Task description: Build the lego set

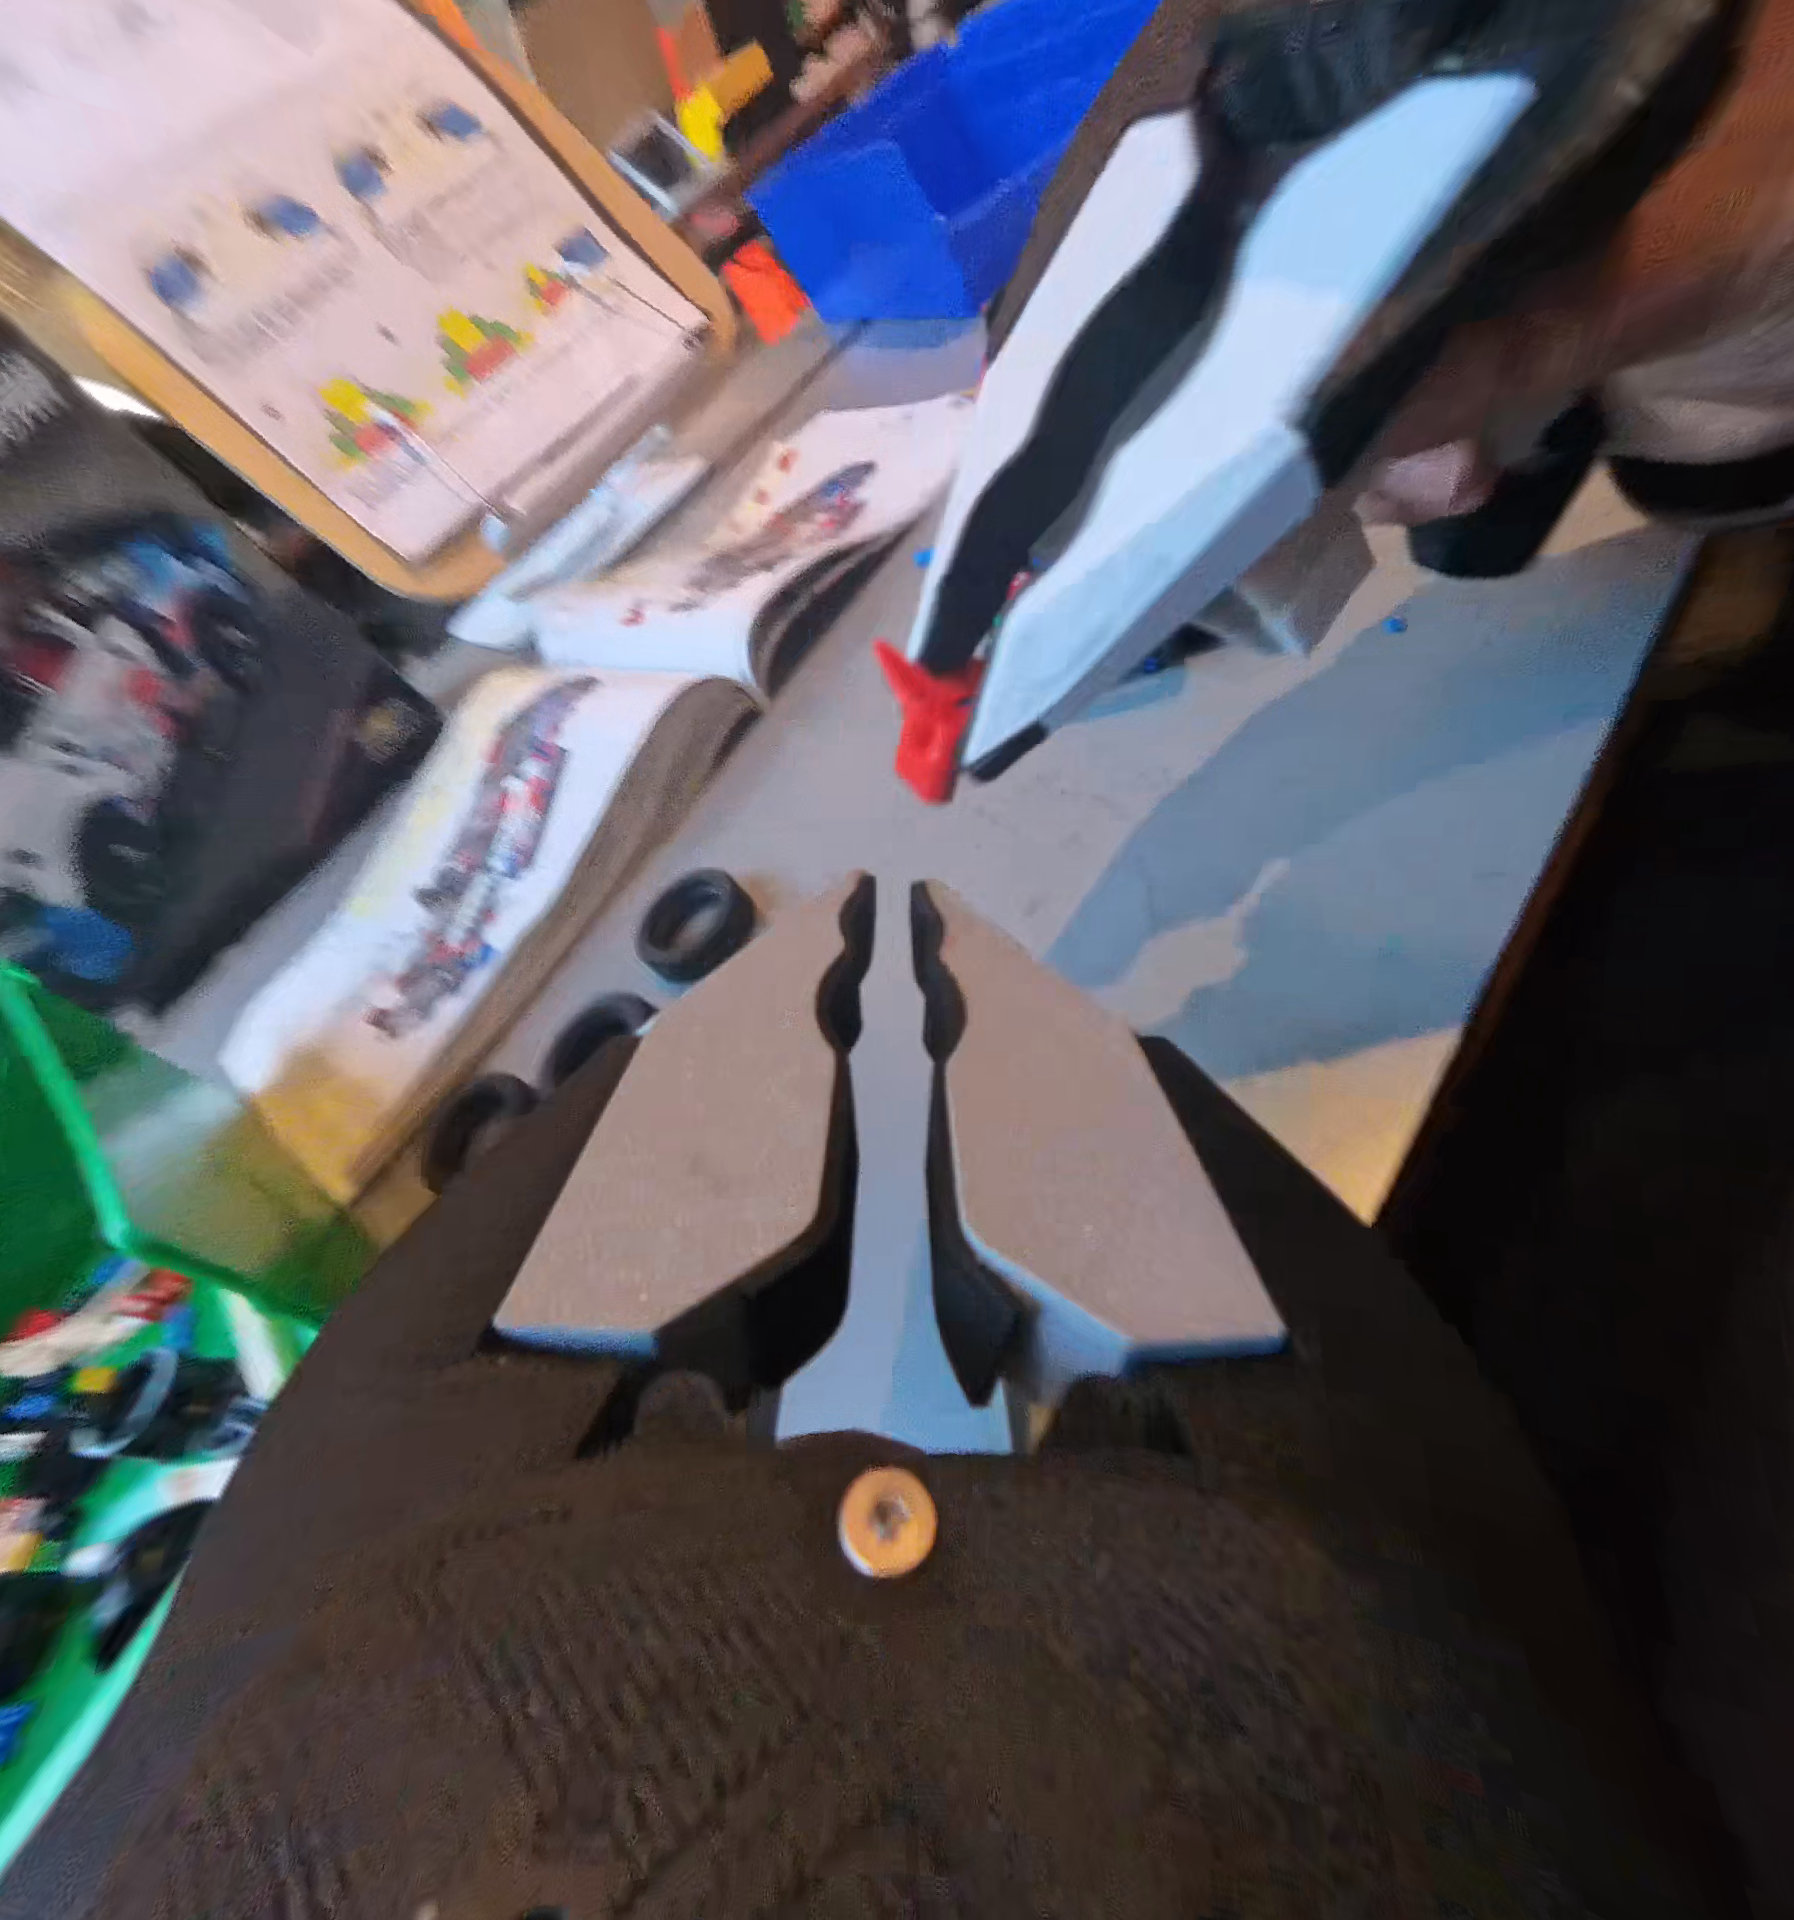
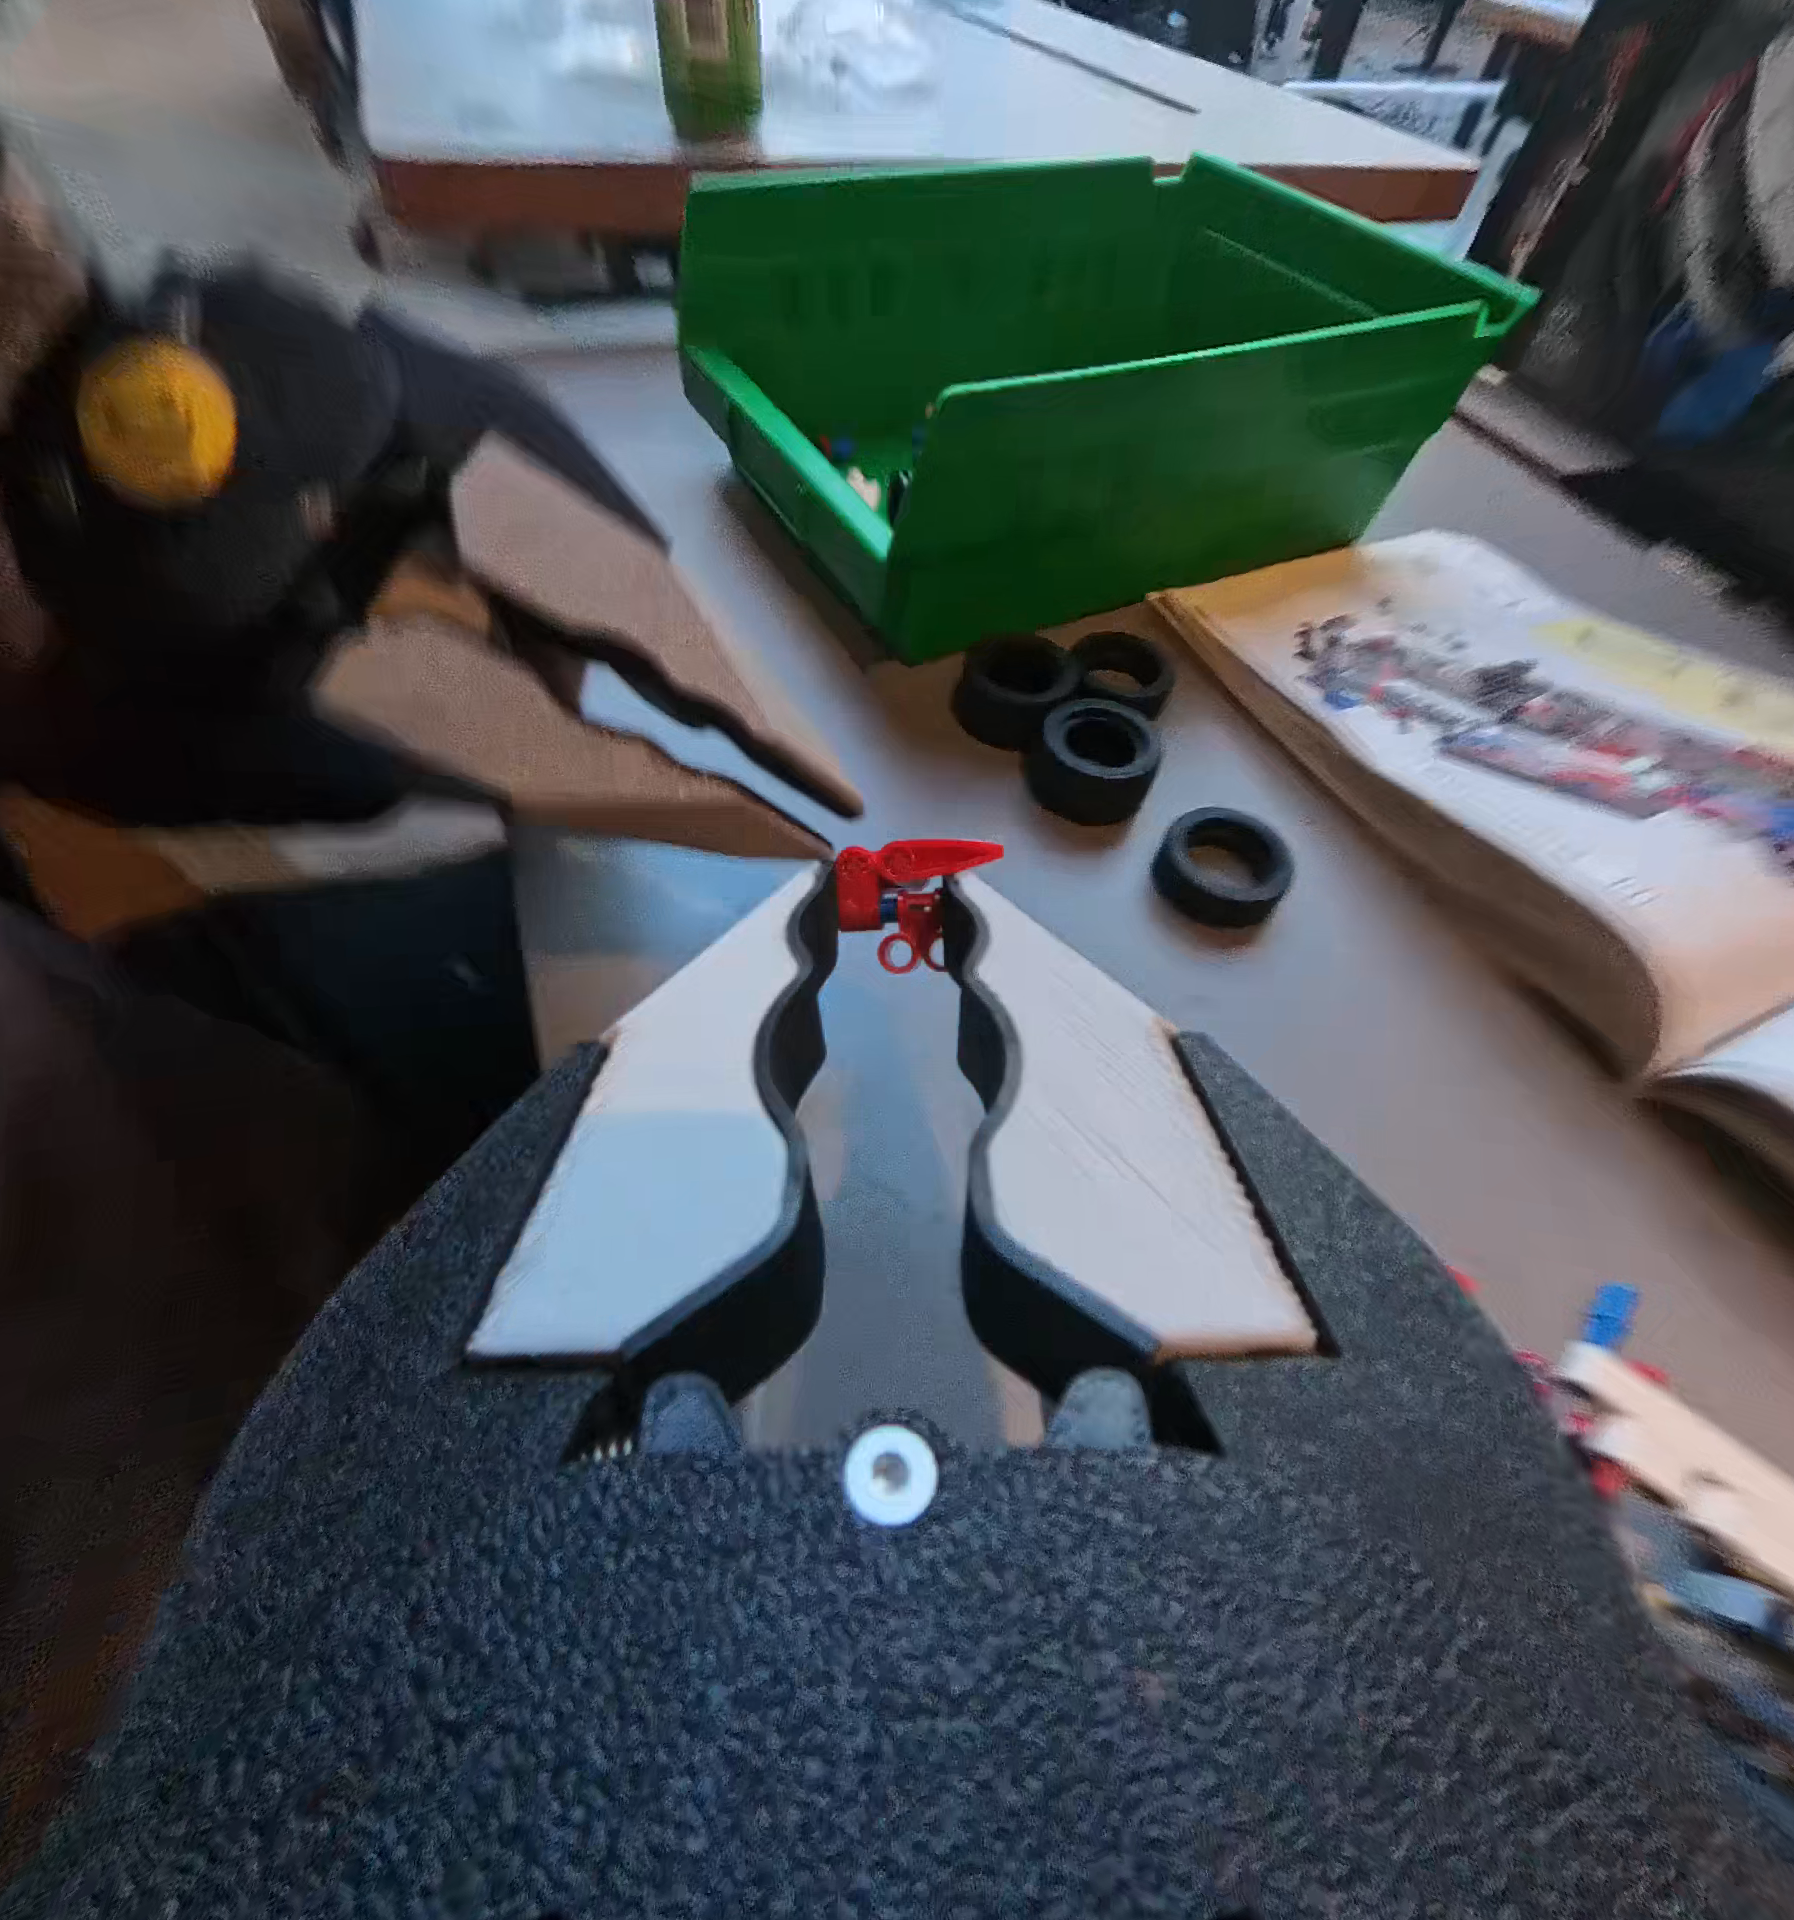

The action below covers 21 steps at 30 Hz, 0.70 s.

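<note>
The right tongs (image 2: 888, 904) grip a small red lego assembly (image 2: 898, 894) at their very tips, holding it above the surface (image 2: 1392, 1039). The left tongs (image 1: 891, 894) are nearly closed with nothing between them — their tips lie just beside the red piece (seen from the right wrist). Farther off lie four black tyres (image 2: 1090, 758), an open instruction book (image 2: 1558, 769) and — beyond — a green bin (image 2: 1132, 499).
</note>
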{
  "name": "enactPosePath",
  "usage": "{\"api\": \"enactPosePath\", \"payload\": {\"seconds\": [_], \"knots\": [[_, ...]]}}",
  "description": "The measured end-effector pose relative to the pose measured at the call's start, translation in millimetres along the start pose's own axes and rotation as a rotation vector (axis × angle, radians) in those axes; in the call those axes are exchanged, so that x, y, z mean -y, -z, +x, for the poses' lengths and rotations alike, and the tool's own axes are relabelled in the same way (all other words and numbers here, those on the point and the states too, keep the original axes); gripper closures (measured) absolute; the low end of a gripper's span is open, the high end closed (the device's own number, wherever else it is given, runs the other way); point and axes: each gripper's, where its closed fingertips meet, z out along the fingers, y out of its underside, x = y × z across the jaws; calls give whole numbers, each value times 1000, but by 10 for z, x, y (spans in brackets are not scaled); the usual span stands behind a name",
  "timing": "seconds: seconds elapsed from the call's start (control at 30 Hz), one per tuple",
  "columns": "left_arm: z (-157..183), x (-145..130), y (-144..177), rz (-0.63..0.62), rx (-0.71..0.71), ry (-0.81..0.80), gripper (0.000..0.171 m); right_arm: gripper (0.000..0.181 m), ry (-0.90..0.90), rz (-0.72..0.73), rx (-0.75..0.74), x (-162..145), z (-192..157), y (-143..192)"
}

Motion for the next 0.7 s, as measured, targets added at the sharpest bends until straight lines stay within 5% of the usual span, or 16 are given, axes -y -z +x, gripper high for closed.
{"api": "enactPosePath", "payload": {"seconds": [0.17,0.4,0.57,0.7], "knots": [[-66,203,134,18,-463,521,162,166,158,-85,36,-76,-203,-52],[14,164,-27,-68,-647,773,139,165,243,-43,0,0,-198,9],[181,148,19,-90,-768,748,120,164,219,-89,-5,-106,-199,-44],[138,-212,-56,-163,-570,421,117,164,94,-72,-38,-73,-85,26]]}}
